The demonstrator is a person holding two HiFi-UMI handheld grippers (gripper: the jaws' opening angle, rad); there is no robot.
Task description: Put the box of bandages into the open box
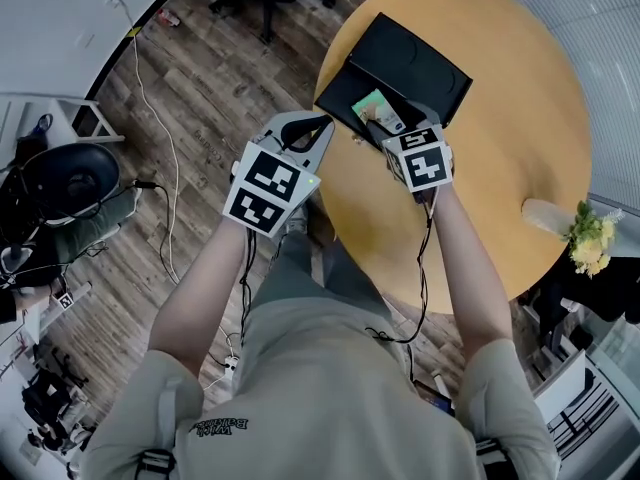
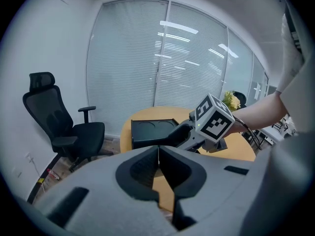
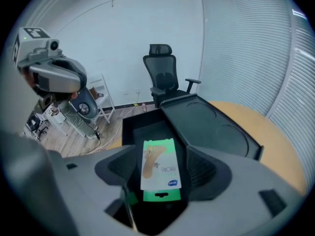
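The box of bandages, white and green with a foot picture, is clamped in my right gripper over the open black box on the round wooden table. In the right gripper view the bandage box sits between the jaws of the right gripper, above the black tray, whose lid lies open to the right. My left gripper hangs at the table's left edge, jaws together and holding nothing. In its own view the left gripper faces the black box.
A black office chair stands on the wood floor beside the table. Yellow flowers lie at the table's right edge. A white cable runs across the floor at the left, near a white rack.
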